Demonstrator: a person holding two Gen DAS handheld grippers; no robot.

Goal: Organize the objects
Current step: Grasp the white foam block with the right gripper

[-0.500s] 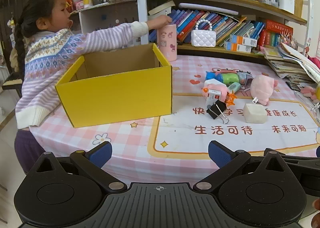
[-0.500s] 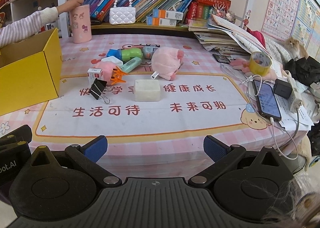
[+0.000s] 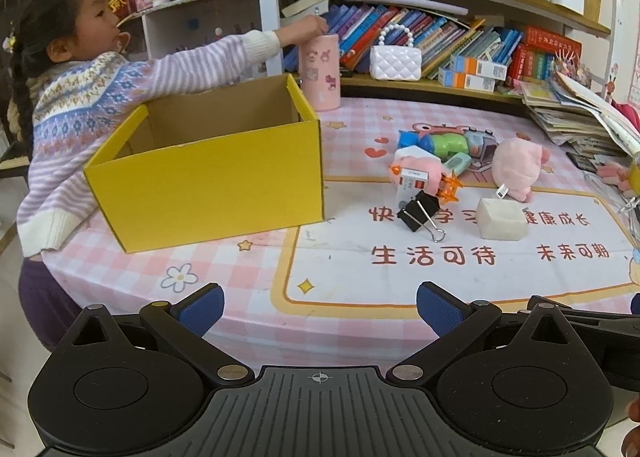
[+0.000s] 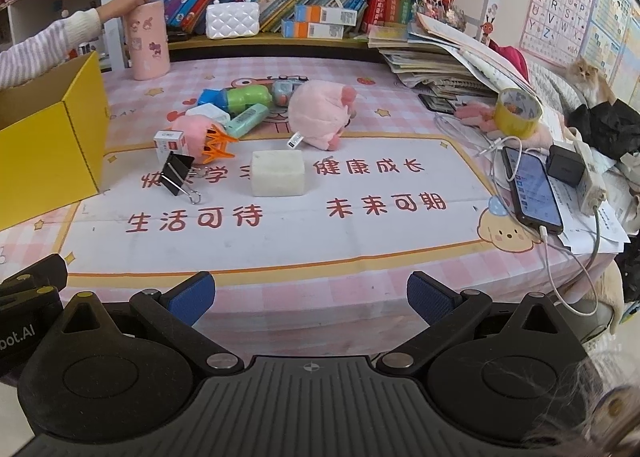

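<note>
Loose items lie mid-table: black binder clip [image 4: 178, 173] nearest, white block [image 4: 277, 173] right of it, pink plush toy [image 4: 320, 113] farther back. Open yellow cardboard box [image 3: 208, 181] stands left. Left gripper [image 3: 319, 307] and right gripper [image 4: 310, 297] hover at the table's near edge, both released, empty.

The only clear change is at the far left of the bench. The person's hand [image 3: 310, 25], reaching out of the lilac striped sleeve [image 3: 192, 61], now sits pinched at the top rim of the tall pink sticker-covered cylinder [image 3: 320, 71], fingers drawn together around something small and pale. Half a second ago it lay flatter across the top. The right wrist view shows the same hand [image 4: 130, 1].
</note>
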